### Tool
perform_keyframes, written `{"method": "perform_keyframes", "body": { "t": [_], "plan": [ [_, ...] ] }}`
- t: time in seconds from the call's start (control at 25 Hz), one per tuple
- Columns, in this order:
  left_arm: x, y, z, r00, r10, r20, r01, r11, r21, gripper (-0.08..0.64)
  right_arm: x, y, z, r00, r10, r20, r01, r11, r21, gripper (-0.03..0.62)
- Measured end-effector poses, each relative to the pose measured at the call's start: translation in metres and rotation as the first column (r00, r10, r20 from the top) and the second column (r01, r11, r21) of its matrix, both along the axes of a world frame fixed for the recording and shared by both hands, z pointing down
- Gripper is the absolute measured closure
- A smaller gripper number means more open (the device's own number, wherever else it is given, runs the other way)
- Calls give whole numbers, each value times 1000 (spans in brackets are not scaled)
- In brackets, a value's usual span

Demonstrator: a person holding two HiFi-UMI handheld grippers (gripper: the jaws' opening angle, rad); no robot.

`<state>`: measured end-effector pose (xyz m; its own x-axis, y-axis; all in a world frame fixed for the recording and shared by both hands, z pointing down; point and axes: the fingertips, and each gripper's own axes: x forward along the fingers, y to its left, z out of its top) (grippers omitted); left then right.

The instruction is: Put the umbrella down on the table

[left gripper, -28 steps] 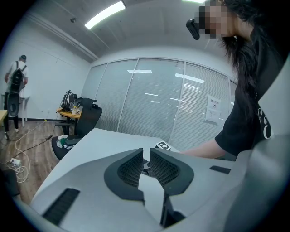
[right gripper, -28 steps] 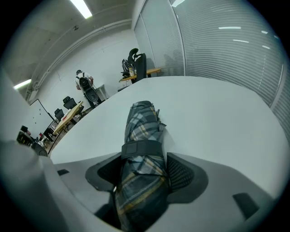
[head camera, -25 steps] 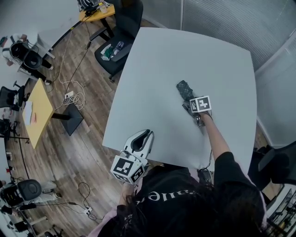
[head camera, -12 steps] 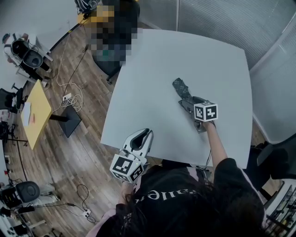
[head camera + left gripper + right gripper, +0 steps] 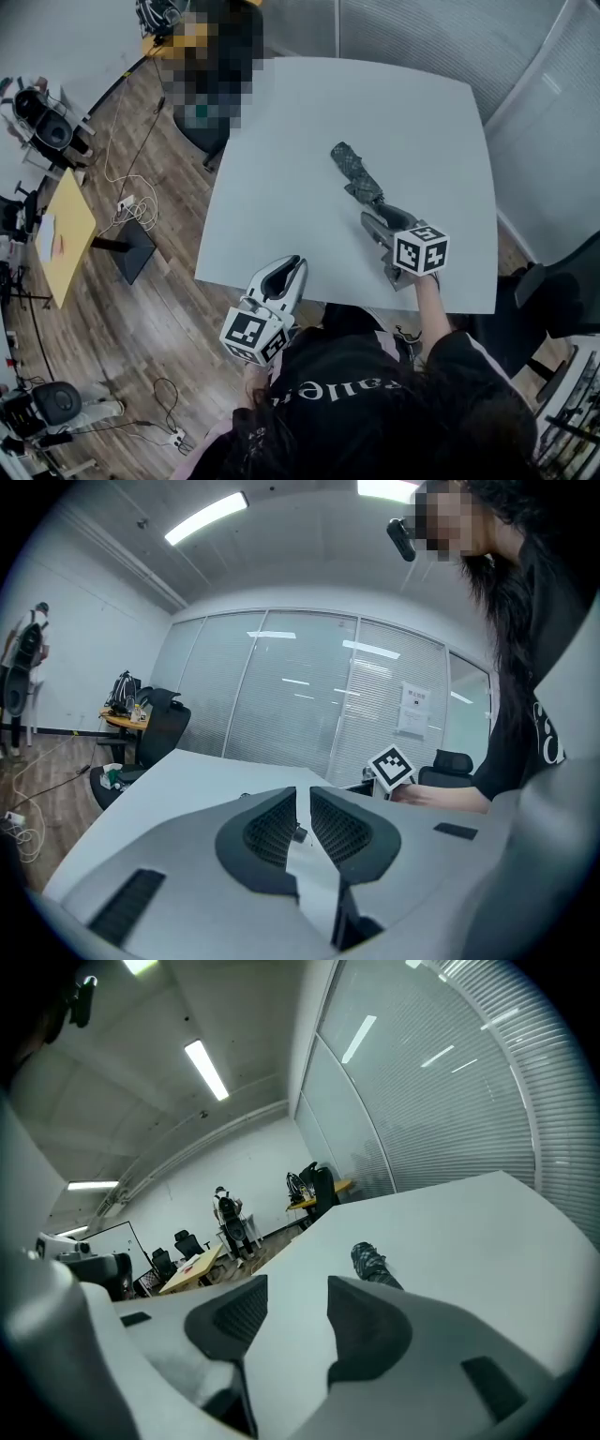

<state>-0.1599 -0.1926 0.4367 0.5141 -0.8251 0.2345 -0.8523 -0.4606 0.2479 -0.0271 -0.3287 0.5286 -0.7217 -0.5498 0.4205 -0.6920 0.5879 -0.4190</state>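
Umbrella [image 5: 354,172]: folded compact type in dark patterned cloth, lying flat near the middle of the tabletop [image 5: 281,187], touching nothing else. Probably light, with a stiff core under soft, loose fabric. Likely to give a little under a pinch and to roll if nudged. Best taken across the bundled middle, or at the near end, possibly the harder handle, never by a loose fold.

Right tool [image 5: 375,221]: just beside that near end and above the surface. Jaws spread with nothing between them, having just been closing partway.

Left tool [image 5: 292,272]: held at the near edge of the tabletop, well apart from the umbrella. Jaws pressed almost together on nothing.

Looks set down already, with no further grip seemingly needed.
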Motion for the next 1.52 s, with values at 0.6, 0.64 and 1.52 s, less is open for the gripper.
{"method": "perform_keyframes", "body": {
  "t": [0.6,0.64,1.52],
  "plan": [
    [25,73,0,997,72,-13,-71,997,19,500,11,140,-38,997,22,68,-26,999,47,454],
    [26,77,1,997,75,-14,-75,997,19,500,10,147,-40,997,24,73,-27,998,49,456],
    [46,135,11,982,188,-32,-188,982,7,500,7,247,-51,993,74,87,-80,995,60,560]
  ]
}}
